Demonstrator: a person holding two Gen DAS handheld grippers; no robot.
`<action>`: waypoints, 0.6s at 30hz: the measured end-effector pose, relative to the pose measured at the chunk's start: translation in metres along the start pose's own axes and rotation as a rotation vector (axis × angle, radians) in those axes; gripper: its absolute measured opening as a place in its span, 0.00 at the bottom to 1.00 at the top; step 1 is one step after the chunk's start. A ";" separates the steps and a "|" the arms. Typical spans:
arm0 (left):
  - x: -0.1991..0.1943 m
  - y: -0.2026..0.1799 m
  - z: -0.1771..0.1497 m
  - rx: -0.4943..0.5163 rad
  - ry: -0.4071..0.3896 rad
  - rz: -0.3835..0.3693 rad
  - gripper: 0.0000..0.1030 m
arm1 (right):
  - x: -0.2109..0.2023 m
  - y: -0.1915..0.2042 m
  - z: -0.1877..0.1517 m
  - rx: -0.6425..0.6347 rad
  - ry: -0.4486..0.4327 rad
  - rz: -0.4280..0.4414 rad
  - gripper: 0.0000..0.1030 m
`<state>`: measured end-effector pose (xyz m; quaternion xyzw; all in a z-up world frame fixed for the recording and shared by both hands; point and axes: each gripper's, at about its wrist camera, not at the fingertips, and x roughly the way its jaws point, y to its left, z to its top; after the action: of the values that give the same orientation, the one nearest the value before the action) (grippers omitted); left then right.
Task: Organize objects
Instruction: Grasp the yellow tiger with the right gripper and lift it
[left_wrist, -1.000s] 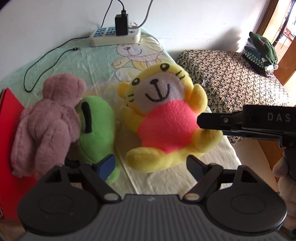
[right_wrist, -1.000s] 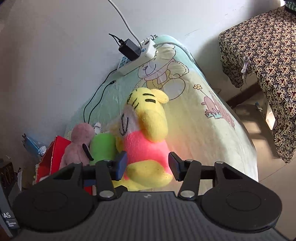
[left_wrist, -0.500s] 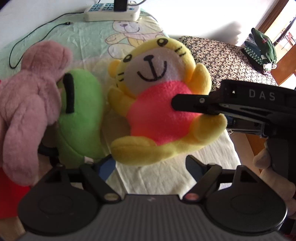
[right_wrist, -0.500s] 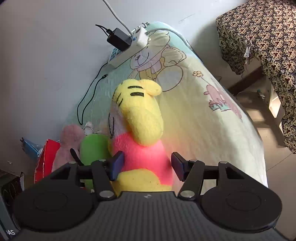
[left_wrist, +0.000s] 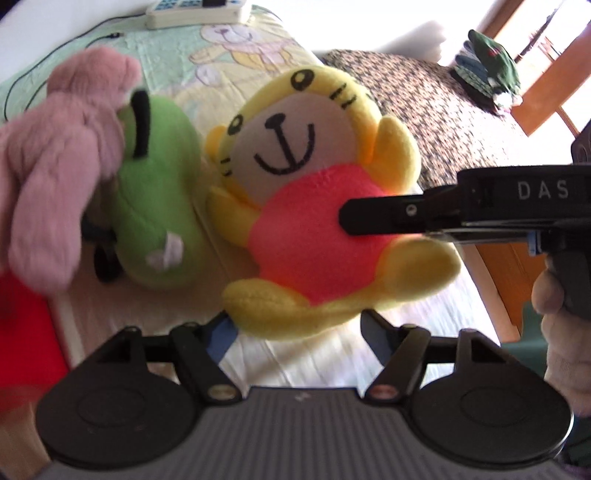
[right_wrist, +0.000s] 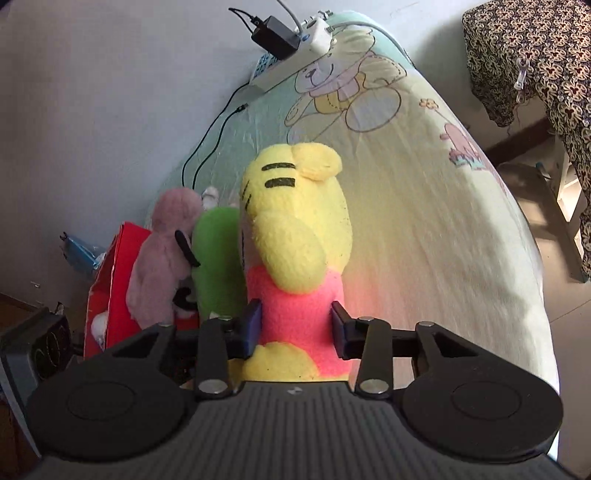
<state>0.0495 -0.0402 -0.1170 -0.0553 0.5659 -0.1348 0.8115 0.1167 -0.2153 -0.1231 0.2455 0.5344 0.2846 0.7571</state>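
Note:
A yellow tiger plush (left_wrist: 317, 206) with a pink belly sits on the cartoon-print bed sheet (right_wrist: 424, 229). My right gripper (right_wrist: 295, 325) reaches in from the right. Its jaws are closing, and both pads press the sides of the plush's pink body (right_wrist: 295, 317). One of its black fingers (left_wrist: 373, 218) lies across the belly in the left wrist view. My left gripper (left_wrist: 297, 326) sits just below the plush. Its jaws are closing with the yellow foot (left_wrist: 273, 310) between the fingertips, and I see no squeeze on it.
A green plush (left_wrist: 155, 206) and a pink plush (left_wrist: 66, 166) lean together left of the tiger, beside a red box (right_wrist: 118, 266). A power strip (right_wrist: 291, 62) with cables lies at the bed's far end. A patterned cloth-covered table (left_wrist: 424, 110) stands to the right.
Both grippers have moved in and down toward the tiger plush. The right jaws have narrowed onto its pink body. The left jaws have narrowed around its foot, and the plush now leans more.

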 end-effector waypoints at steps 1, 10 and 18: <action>-0.002 -0.001 -0.009 0.010 0.011 -0.017 0.71 | -0.003 0.000 -0.008 -0.001 0.017 0.003 0.40; -0.030 0.001 -0.065 0.071 0.060 -0.149 0.74 | -0.022 0.008 -0.069 -0.002 0.151 0.020 0.40; -0.023 0.003 -0.041 0.009 -0.015 -0.195 0.88 | -0.019 0.005 -0.068 0.033 0.064 -0.038 0.58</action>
<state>0.0037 -0.0286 -0.1110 -0.1073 0.5512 -0.2153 0.7989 0.0461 -0.2204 -0.1281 0.2386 0.5674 0.2688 0.7408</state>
